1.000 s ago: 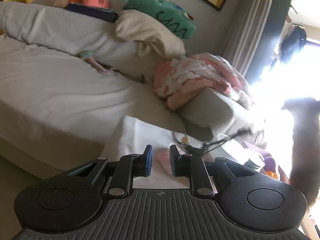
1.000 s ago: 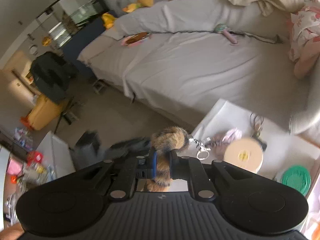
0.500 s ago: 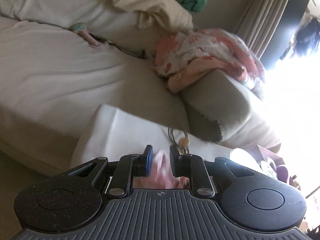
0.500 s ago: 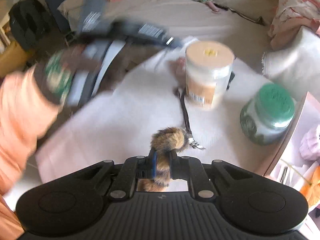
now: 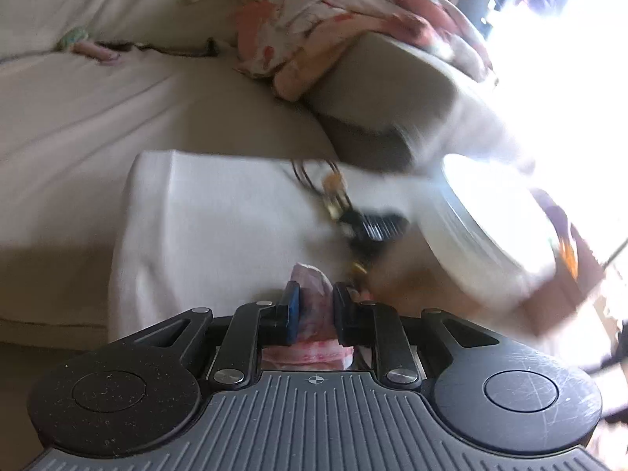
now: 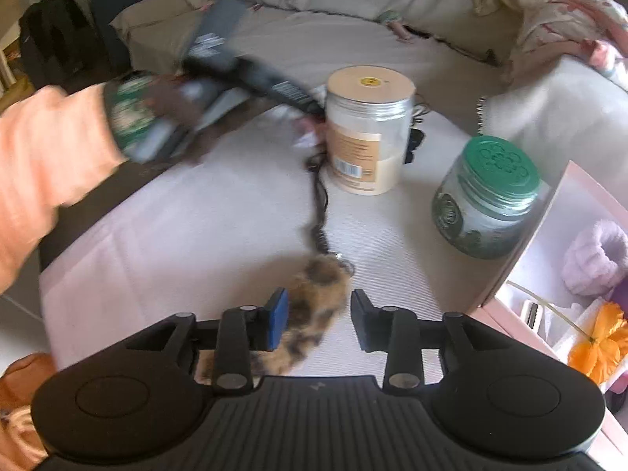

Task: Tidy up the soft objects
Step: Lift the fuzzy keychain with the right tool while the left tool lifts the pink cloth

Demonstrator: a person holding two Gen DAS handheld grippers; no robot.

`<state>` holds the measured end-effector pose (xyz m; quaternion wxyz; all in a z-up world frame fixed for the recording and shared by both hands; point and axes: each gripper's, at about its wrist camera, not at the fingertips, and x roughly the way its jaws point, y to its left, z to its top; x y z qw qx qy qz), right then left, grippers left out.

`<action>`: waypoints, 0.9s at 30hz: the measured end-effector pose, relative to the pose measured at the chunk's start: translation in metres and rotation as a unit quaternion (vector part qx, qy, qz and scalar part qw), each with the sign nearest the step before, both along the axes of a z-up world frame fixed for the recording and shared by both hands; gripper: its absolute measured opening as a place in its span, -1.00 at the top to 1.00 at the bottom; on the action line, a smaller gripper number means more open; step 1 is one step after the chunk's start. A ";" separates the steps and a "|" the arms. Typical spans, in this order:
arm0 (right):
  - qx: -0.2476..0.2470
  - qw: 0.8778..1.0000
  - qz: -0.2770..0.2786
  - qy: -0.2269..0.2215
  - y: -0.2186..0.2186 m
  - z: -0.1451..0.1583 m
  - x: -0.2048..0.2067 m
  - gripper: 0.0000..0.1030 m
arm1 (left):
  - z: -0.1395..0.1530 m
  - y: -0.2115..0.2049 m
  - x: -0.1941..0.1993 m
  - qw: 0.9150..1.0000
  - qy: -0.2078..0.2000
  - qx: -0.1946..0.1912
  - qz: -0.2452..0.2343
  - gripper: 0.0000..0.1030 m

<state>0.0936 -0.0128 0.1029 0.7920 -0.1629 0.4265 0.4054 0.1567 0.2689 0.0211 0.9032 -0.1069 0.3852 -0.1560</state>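
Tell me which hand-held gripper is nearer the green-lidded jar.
Right. The right hand-held gripper, jaws opening around the furry tail, sits just below-left of the green-lidded jar; the left hand-held gripper is beyond the tan-lidded jar.

Daylight blows out the left-wrist view's upper right beyond the blurred round white jar lid point(image 5: 498, 216), and fisheye bending warps both views' edges.

the left tool point(image 5: 314, 306) is matte black: a ribbed grey-black deck with a small crosshair mark at its 12 o'clock edge, a round cap at 3 and at 9 o'clock, and silver screws on the linkage arms. one pad is blue, the other black. the right tool point(image 6: 318, 320) has the same build. the person's sleeve point(image 6: 43, 157) is peach-orange with a green patterned cuff.
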 end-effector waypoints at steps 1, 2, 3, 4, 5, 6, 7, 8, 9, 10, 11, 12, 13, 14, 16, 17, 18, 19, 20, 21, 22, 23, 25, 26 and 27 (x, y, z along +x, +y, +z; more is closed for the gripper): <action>0.001 1.000 -0.005 -0.003 0.001 -0.006 0.002 0.18 | 0.001 -0.005 -0.012 1.000 -0.002 0.010 -0.004 0.61; 0.002 1.000 -0.010 -0.008 0.003 -0.011 0.002 0.15 | 0.001 -0.009 -0.026 1.000 -0.005 0.019 -0.007 0.61; 0.002 1.000 -0.015 -0.012 0.003 -0.015 0.002 0.13 | 0.002 -0.014 -0.038 1.000 -0.010 0.028 -0.009 0.61; 0.002 1.000 -0.019 -0.014 0.004 -0.019 0.002 0.11 | 0.003 -0.019 -0.050 0.999 -0.015 0.036 -0.010 0.61; 0.003 1.000 -0.022 -0.016 0.005 -0.026 0.001 0.10 | 0.002 -0.024 -0.061 0.999 -0.020 0.041 -0.013 0.61; 0.004 1.000 -0.025 -0.018 0.005 -0.031 0.000 0.07 | 0.002 -0.028 -0.072 0.999 -0.025 0.045 -0.014 0.61; 0.007 0.999 -0.029 -0.019 0.004 -0.036 -0.002 0.03 | 0.002 -0.033 -0.081 0.998 -0.029 0.046 -0.016 0.61; 0.012 0.999 -0.035 -0.019 0.002 -0.040 -0.004 0.01 | 0.001 -0.037 -0.090 0.998 -0.033 0.045 -0.016 0.61; 0.023 0.999 -0.045 -0.019 -0.001 -0.044 -0.005 -0.01 | 0.000 -0.041 -0.097 0.998 -0.036 0.046 -0.013 0.61; 0.034 0.998 -0.055 -0.019 -0.004 -0.048 -0.006 -0.06 | 0.000 -0.044 -0.102 0.998 -0.041 0.048 -0.008 0.61; 0.047 0.996 -0.069 -0.018 -0.008 -0.051 -0.007 -0.09 | -0.001 -0.047 -0.106 0.998 -0.046 0.052 -0.002 0.60; 0.061 0.994 -0.084 -0.015 -0.013 -0.055 -0.009 -0.15 | -0.001 -0.050 -0.109 0.997 -0.050 0.058 0.004 0.60; 0.072 0.993 -0.092 -0.011 -0.016 -0.057 -0.009 -0.20 | -0.001 -0.054 -0.109 0.997 -0.050 0.064 0.009 0.60; 0.084 0.992 -0.093 -0.012 -0.020 -0.059 -0.010 -0.22 | 0.001 -0.057 -0.110 0.996 -0.046 0.069 0.010 0.60; 0.096 0.991 -0.091 -0.011 -0.025 -0.060 -0.014 -0.29 | 0.005 -0.065 -0.109 0.996 -0.033 0.082 -0.001 0.60; 0.099 0.991 -0.089 -0.010 -0.026 -0.061 -0.015 -0.30 | 0.007 -0.069 -0.110 0.996 -0.027 0.089 -0.007 0.60; 0.103 0.991 -0.087 -0.010 -0.028 -0.061 -0.016 -0.35 | 0.009 -0.070 -0.110 0.995 -0.022 0.092 -0.014 0.60; 0.105 0.991 -0.084 -0.012 -0.028 -0.062 -0.016 -0.41 | 0.010 -0.070 -0.110 0.996 -0.018 0.091 -0.017 0.60; 0.106 0.991 -0.078 -0.014 -0.028 -0.063 -0.017 -0.45 | 0.010 -0.069 -0.110 0.996 -0.014 0.084 -0.017 0.60; 0.106 0.992 -0.073 -0.017 -0.026 -0.065 -0.018 -0.54 | 0.010 -0.066 -0.111 0.997 -0.010 0.071 -0.012 0.60; 0.105 0.992 -0.066 -0.022 -0.024 -0.066 -0.021 -0.64 | 0.011 -0.062 -0.111 0.998 -0.005 0.055 -0.005 0.60; 0.103 0.993 -0.061 -0.026 -0.021 -0.068 -0.024 -0.68 | 0.011 -0.058 -0.112 0.999 -0.003 0.037 0.002 0.60; 0.097 0.993 -0.049 -0.036 -0.016 -0.074 -0.027 -0.85 | 0.015 -0.049 -0.117 1.000 -0.014 -0.001 0.013 0.60; 0.094 0.994 -0.044 -0.041 -0.013 -0.075 -0.029 -0.88 | 0.017 -0.046 -0.120 1.000 -0.019 -0.012 0.016 0.60; 0.091 0.994 -0.040 -0.047 -0.011 -0.076 -0.030 -0.93 | 0.019 -0.046 -0.123 1.000 -0.022 -0.014 0.013 0.60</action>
